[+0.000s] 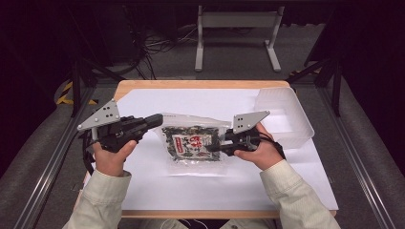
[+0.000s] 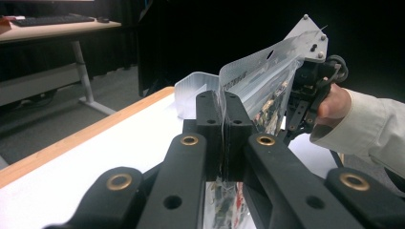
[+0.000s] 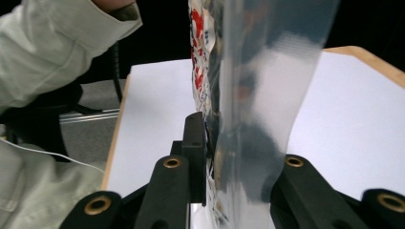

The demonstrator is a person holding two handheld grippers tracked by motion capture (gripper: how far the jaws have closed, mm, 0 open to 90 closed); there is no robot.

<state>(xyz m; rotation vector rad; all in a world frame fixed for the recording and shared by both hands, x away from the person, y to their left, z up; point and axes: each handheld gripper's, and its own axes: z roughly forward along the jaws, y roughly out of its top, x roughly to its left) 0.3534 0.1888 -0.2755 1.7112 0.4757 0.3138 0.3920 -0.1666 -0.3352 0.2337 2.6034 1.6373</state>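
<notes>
A wooden-edged table (image 1: 200, 84) under a white sheet carries everything, and at its far right corner sits a clear, open-topped rectangular plastic bin (image 1: 285, 117). It looks empty.

Next in size is the clear plastic pouch of dark dried bits with a red-and-white label (image 1: 193, 143). It is stretched between the two hands over the middle of the sheet, lifted rather than lying flat as the gripper views show it, with its long axis running left to right.

The left gripper (image 1: 155, 119) comes in from the left. Its black jaws are pressed together on the pouch's clear left edge, and the left gripper view shows film pinched between the pads (image 2: 211, 121). The right gripper (image 1: 216, 145) comes in from the right and is clamped on the pouch's right edge, the film rising between its jaws in the right gripper view.

The relation that matters is that the bin lies to the right of the pouch and a little farther off, just beyond the right hand (image 1: 260, 151). That hand is the nearer one, so it would probably lead any carry into the bin. The pouch's long axis already points roughly toward the bin, so a sideways shift to the far right would likely do.
</notes>
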